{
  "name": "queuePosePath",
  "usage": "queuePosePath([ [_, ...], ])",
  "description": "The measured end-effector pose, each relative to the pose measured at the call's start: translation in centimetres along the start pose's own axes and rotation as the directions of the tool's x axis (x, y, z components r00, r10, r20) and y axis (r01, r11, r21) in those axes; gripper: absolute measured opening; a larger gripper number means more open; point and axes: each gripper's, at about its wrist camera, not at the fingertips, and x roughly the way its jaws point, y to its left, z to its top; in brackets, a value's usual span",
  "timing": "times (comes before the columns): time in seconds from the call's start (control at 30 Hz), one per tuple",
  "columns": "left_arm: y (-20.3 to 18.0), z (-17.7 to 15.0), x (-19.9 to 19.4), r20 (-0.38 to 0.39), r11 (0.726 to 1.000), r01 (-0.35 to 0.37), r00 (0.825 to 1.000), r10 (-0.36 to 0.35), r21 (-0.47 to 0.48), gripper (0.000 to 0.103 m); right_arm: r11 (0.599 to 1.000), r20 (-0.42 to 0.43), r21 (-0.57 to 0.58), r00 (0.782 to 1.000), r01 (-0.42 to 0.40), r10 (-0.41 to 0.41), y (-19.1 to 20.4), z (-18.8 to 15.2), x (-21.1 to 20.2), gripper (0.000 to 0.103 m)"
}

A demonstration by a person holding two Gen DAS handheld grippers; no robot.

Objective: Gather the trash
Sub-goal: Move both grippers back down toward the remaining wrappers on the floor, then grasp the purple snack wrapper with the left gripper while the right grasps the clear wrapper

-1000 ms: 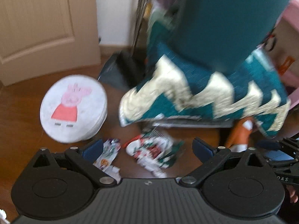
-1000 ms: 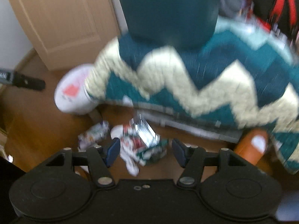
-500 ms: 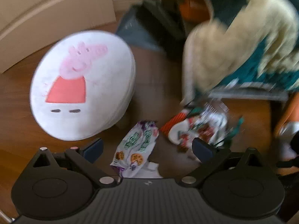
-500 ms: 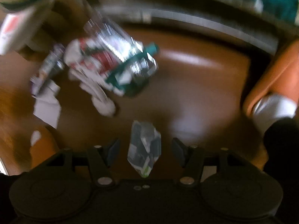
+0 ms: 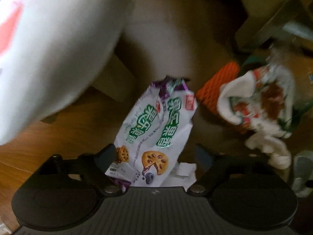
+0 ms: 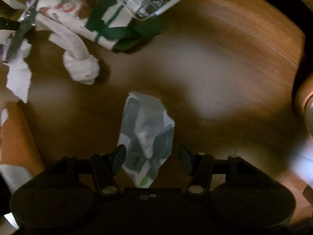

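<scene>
A white snack wrapper (image 5: 154, 129) with green letters and cookie pictures lies on the wooden floor. My left gripper (image 5: 154, 157) is open, its fingers either side of the wrapper's near end. A crumpled clear-and-grey plastic wrapper (image 6: 146, 137) lies on the floor in the right wrist view. My right gripper (image 6: 151, 157) is open with that wrapper between its fingers. A crumpled red, white and green bag (image 5: 260, 105) lies to the right of the snack wrapper; it also shows in the right wrist view (image 6: 97, 15), at the top left.
A white round stool (image 5: 49, 45) with a pink picture looms at the left. An orange ribbed thing (image 5: 217, 84) lies beside the bag. Torn white paper (image 6: 18, 72) and a white knotted strip (image 6: 82, 66) lie on the floor. Furniture legs (image 5: 270, 9) stand behind.
Both grippers have dropped close to the floor. The left has closed in on the snack wrapper, the right on the clear plastic wrapper. Both stay open.
</scene>
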Motion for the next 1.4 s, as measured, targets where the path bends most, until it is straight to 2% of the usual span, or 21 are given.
queuePosePath([
  [0.13,-0.4,0.3,2.2,-0.007,1.0,-0.015,1.0,0.015,0.018,0.085,1.0,-0.014,-0.01,1.0,0.013,-0.013,-0.3,0.3,1.1,0.057],
  [0.17,-0.4,0.4,2.5,-0.01,1.0,-0.012,1.0,0.012,0.016,0.082,1.0,-0.017,-0.014,1.0,0.018,-0.018,-0.3,0.3,1.3,0.057],
  [0.23,-0.4,0.7,3.2,-0.021,1.0,-0.009,1.0,0.009,0.01,0.062,1.0,-0.019,-0.01,1.0,0.011,-0.011,-0.4,0.5,1.6,0.055],
  [0.27,-0.4,0.8,3.4,-0.024,1.0,-0.007,1.0,0.007,0.006,0.062,1.0,-0.015,-0.011,1.0,0.013,-0.013,-0.3,0.5,1.6,0.054],
  [0.3,-0.3,0.9,3.7,-0.025,1.0,-0.004,1.0,0.004,0.003,0.061,1.0,-0.012,-0.014,1.0,0.012,-0.012,-0.3,0.6,1.6,0.05],
  [0.33,-0.2,0.9,3.8,-0.024,1.0,-0.002,1.0,0.002,-0.002,0.055,1.0,-0.009,-0.018,1.0,0.012,-0.012,-0.2,0.6,1.6,0.031],
  [0.37,-0.1,1.0,3.8,-0.021,1.0,0.001,1.0,-0.002,-0.011,0.052,1.0,-0.009,-0.026,1.0,0.013,-0.013,0.0,0.6,1.6,0.018],
  [0.4,0.1,1.0,3.9,-0.017,1.0,0.009,1.0,-0.009,-0.021,0.049,0.999,-0.01,-0.036,1.0,0.018,-0.018,0.0,0.6,1.5,0.013],
  [0.5,0.6,1.0,3.8,-0.015,0.999,0.01,1.0,-0.011,-0.052,0.028,0.997,-0.005,-0.067,1.0,0.027,-0.027,0.4,0.7,1.3,0.011],
  [0.57,1.0,1.0,3.4,-0.012,0.997,0.023,1.0,-0.024,-0.075,0.022,0.997,-0.005,-0.076,1.0,0.029,-0.029,0.6,0.7,1.0,0.004],
  [0.6,1.1,1.0,3.1,-0.008,0.997,0.025,1.0,-0.026,-0.076,0.015,0.997,0.001,-0.076,1.0,0.026,-0.026,0.8,0.8,0.7,0.003],
  [0.8,1.8,0.1,-0.5,0.018,0.993,0.052,0.999,-0.05,-0.107,0.012,0.997,0.085,-0.068,0.996,0.03,-0.024,1.8,0.3,-3.7,0.002],
  [1.0,1.5,-1.6,-7.1,0.086,0.994,0.077,0.994,-0.07,-0.078,0.012,0.999,0.206,-0.052,0.978,0.0,0.01,2.4,-1.2,-10.4,0.002],
  [1.17,1.2,-2.9,-14.4,0.166,0.995,0.093,0.982,-0.086,-0.035,0.012,0.997,0.329,-0.081,0.944,-0.014,0.04,3.5,-2.7,-16.5,0.002],
  [1.27,1.6,-3.3,-19.0,0.223,0.991,0.128,0.968,-0.118,-0.031,0.012,0.994,0.4,-0.107,0.915,-0.019,0.06,4.1,-4.3,-20.3,0.002],
  [1.4,1.6,-3.9,-25.5,0.31,0.991,0.128,0.944,-0.112,-0.033,0.012,0.993,0.47,-0.12,0.88,-0.021,0.076,4.2,-6.8,-24.5,0.002],
])
